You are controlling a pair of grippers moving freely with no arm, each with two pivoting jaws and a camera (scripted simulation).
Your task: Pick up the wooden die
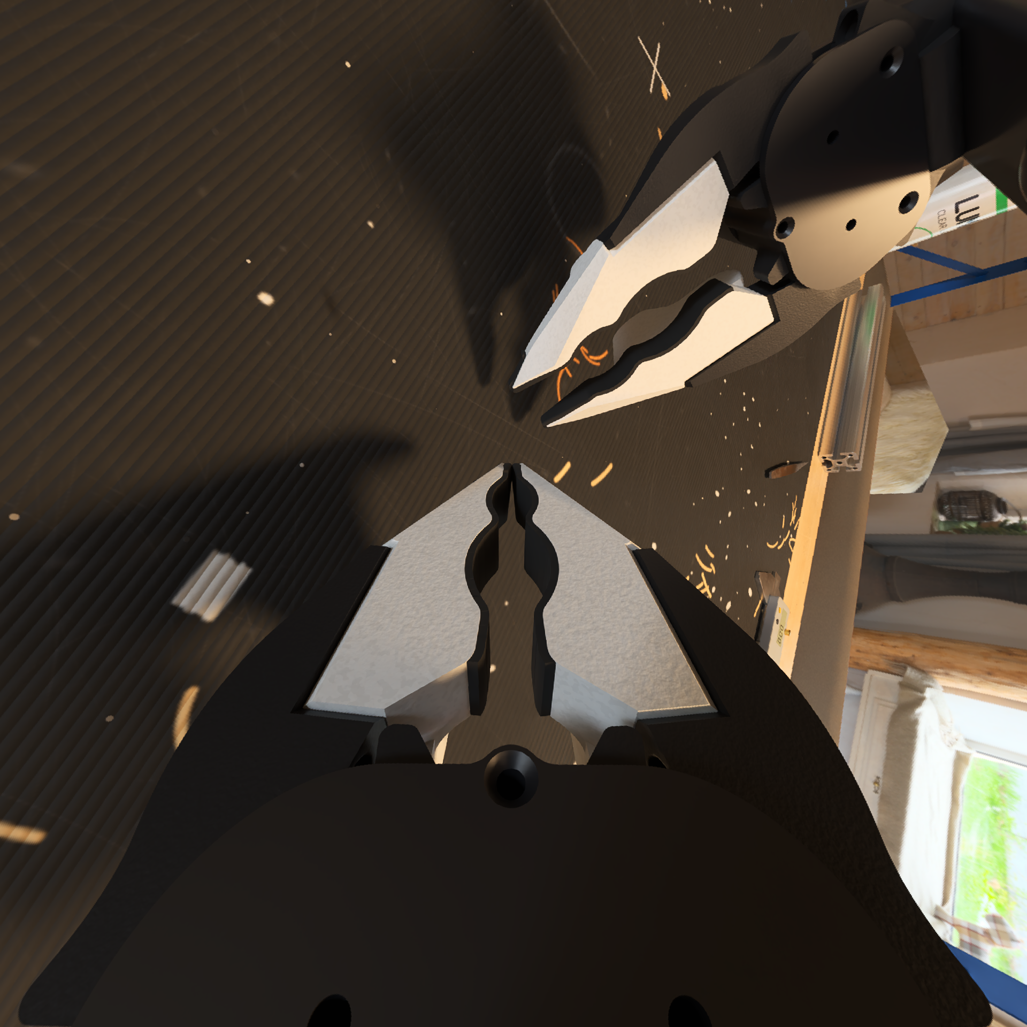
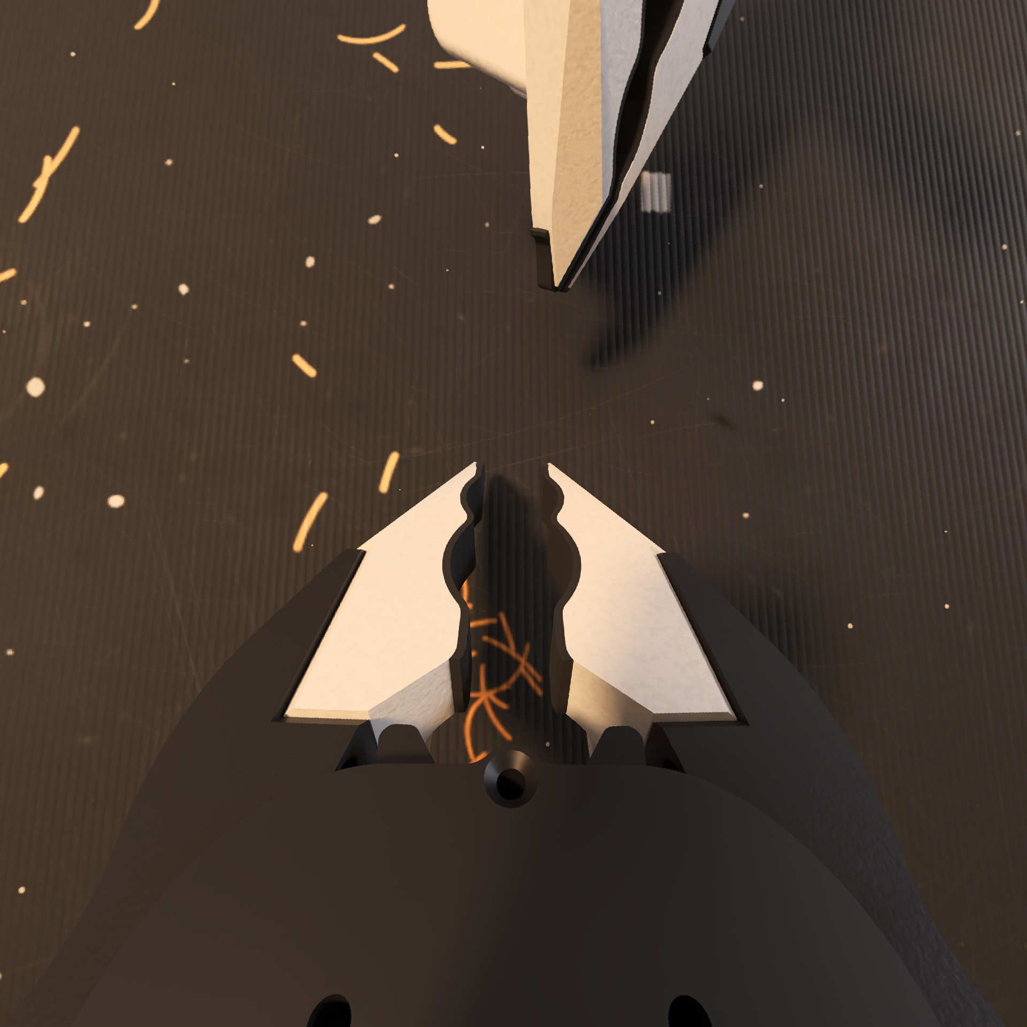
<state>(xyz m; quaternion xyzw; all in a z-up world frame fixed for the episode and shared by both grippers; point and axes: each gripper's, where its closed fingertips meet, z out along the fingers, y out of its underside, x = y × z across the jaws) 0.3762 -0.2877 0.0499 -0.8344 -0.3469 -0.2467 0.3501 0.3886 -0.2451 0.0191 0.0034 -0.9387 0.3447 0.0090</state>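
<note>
No wooden die shows in either view. My left gripper (image 1: 511, 467) is shut, its tips touching, with nothing between them, just above the dark ribbed mat (image 1: 222, 278). My right gripper (image 2: 514, 469) stands slightly open and empty, with a narrow gap between its tips, low over the mat (image 2: 778, 500). In the left wrist view the right gripper (image 1: 531, 405) points in from the upper right, its tips close to my left tips. In the right wrist view the left gripper (image 2: 553, 286) comes down from the top, shut.
The mat carries pale flecks and orange scribbles (image 2: 500, 678). A small white ribbed patch (image 1: 211, 583) lies on it, also in the right wrist view (image 2: 656, 192). The wooden table edge (image 1: 806, 556) and an aluminium rail (image 1: 850, 389) run along the right.
</note>
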